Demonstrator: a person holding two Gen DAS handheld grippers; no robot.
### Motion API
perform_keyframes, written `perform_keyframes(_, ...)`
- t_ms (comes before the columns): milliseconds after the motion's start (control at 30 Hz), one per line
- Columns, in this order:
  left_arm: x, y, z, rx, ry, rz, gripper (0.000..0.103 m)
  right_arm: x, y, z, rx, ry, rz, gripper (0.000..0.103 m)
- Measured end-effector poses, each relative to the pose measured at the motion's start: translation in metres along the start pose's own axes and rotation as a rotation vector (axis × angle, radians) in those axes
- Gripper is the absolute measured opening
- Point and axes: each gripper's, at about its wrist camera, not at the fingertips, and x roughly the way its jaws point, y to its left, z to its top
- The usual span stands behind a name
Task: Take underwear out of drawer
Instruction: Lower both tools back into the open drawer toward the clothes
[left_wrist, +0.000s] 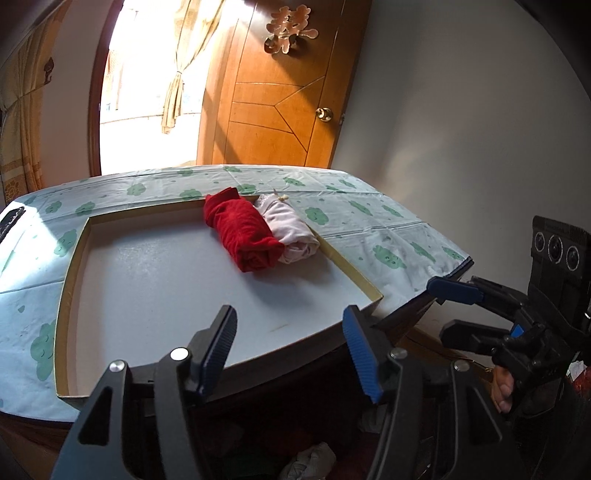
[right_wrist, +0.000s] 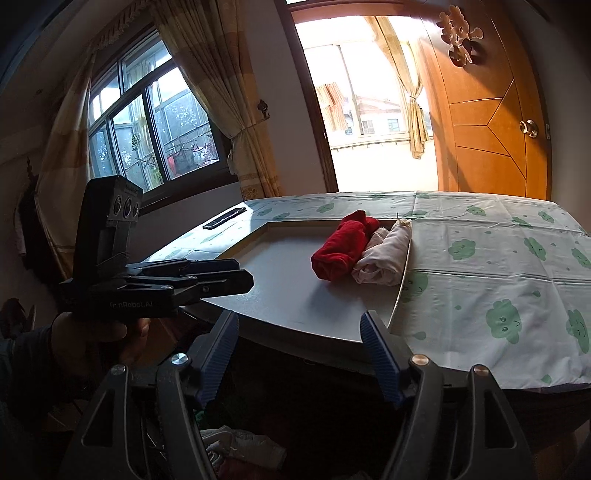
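Resting in the shallow tray (left_wrist: 110, 295), red roll (left_wrist: 242, 236) touched pale roll (left_wrist: 295, 236); left gripper (left_wrist: 290, 349) and right gripper (right_wrist: 299, 354) gaped, empty.

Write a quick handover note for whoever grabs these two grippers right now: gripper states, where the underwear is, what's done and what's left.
Left gripper: open, empty. Right gripper: open, empty. Both sit at the table's near edge.
Red roll and pale pink roll lie touching in the shallow tray on the cloud-print cloth.
Below, the open drawer shows more dim clothing.
Done: two pieces out. Left: possibly more in the drawer; check.
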Motion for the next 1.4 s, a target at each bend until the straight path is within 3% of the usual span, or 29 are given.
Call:
perform_keyframes(333,-0.026,0.037,-0.068,-0.067,0.101,0.077,0.066,-0.01,0.015,-0.045,-0.081,0.1,0.018,0.071)
perform_keyframes(633,-0.018,0.052,-0.116,-0.144,0.186,0.091,0.066,0.01,0.021,-0.08,-0.144,0.233,0.035,0.071)
perform_keyframes(800,-0.009,0.05,-0.129,-0.122,0.235,0.102,0.066,0.026,0.024,-0.092,-0.201,0.323,0.073,0.071)
perform_keyframes(1133,0.0,0.044,-0.136,-0.088,0.291,0.092,0.066,0.066,0.034,-0.111,-0.452,0.563,0.138,0.07)
perform_keyframes(1267,0.001,0.046,-0.137,-0.095,0.297,0.09,0.068,0.08,0.042,-0.121,-0.585,0.667,0.184,0.07)
perform_keyframes(1400,0.002,0.046,-0.137,-0.097,0.302,0.089,0.069,0.09,0.047,-0.125,-0.635,0.753,0.278,0.07)
